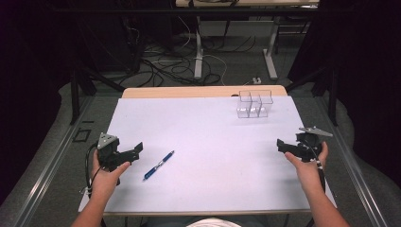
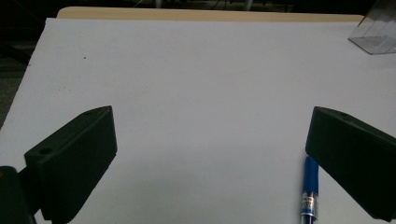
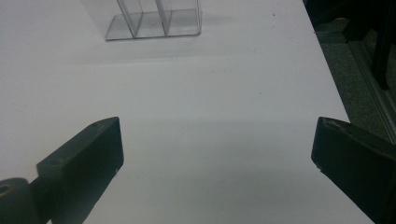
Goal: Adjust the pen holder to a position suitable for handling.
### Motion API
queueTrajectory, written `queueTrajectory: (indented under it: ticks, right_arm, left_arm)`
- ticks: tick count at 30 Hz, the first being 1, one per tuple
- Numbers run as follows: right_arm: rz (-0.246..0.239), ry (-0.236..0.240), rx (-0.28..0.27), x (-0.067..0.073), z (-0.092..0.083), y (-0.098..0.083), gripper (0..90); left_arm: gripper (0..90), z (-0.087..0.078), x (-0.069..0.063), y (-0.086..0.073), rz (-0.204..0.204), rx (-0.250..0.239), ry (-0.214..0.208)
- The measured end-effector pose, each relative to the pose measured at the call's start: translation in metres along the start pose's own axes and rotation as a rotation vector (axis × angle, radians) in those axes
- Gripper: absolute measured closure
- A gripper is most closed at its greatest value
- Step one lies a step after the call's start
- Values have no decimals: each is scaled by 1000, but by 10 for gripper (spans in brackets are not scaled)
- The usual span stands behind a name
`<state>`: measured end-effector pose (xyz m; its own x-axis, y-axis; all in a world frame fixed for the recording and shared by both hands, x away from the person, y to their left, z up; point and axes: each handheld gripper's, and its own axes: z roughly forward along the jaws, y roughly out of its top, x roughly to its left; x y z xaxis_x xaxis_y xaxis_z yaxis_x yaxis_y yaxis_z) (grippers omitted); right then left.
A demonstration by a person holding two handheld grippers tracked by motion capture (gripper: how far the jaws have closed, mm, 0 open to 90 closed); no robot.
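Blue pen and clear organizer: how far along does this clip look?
Nothing looks done. The blue pen lies flat on the white table, apart from the clear organizer, whose compartments look empty. Both the left tongs and right tongs are open and hold nothing; the left is nearest the pen. If the pen belongs in the organizer, picking it up and placing it remain.

The table top [image 1: 213, 156] is plain white with no pattern; a strip of pale wood [image 1: 203, 91] runs along its far edge, in the upper middle of the high view. The pen [image 1: 158, 165], lower left of centre, is blue with a clear section and a silvery tip. The box [image 1: 254, 104], upper right, is clear and colourless. The left gripper [image 1: 135, 151] and right gripper [image 1: 282, 145] are black, each topped by a grey plate. The floor [image 1: 42, 142] is grey, the surroundings dark.
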<state>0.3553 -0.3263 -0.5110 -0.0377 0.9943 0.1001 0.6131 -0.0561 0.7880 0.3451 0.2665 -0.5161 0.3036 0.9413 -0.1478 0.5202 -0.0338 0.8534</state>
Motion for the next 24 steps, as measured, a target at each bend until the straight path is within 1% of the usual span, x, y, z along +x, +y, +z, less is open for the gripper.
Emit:
queueTrajectory:
  ticks: [1,2,3,4,5,6,10,12,14,15,16,18,20,23,24]
  right_arm:
    - [7,-2,-1,1,0,0,13]
    - [-6,0,-2,1,0,1,7]
    - [-4,1,4,2,0,1,0]
    - [-17,5,6,2,1,2,0]
    - [-12,4,10,4,1,2,0]
    - [-21,5,9,4,1,2,0]
    - [-24,14,14,9,2,4,2]
    - [-40,21,12,10,2,6,14]
    - [-45,29,9,12,3,7,32]
    - [-38,33,11,13,3,8,47]
    - [-53,36,11,13,4,9,61]
    - [-53,40,14,16,5,12,82]
    - [-64,47,10,18,5,16,148]
    - [-76,45,-3,21,6,24,159]
    - [-72,47,-5,22,6,27,172]
  left_arm:
    - [20,0,0,0,-2,0,1]
    - [22,1,0,0,-5,-2,1]
    - [24,1,0,0,-5,1,3]
    - [27,1,0,0,-4,2,4]
    - [34,1,0,0,-5,4,4]
    - [41,0,0,0,-5,6,2]
    - [60,0,-1,0,4,3,4]
    - [66,0,-1,0,12,2,1]
    - [72,0,-2,0,15,4,0]
    - [74,0,-2,0,16,5,1]
    - [74,0,-2,-1,16,5,1]
    - [75,-1,-2,-1,14,5,2]
    - [77,-1,-1,-1,15,8,3]
    - [78,-2,-2,-1,12,6,4]
    - [78,-2,-2,-1,11,5,3]
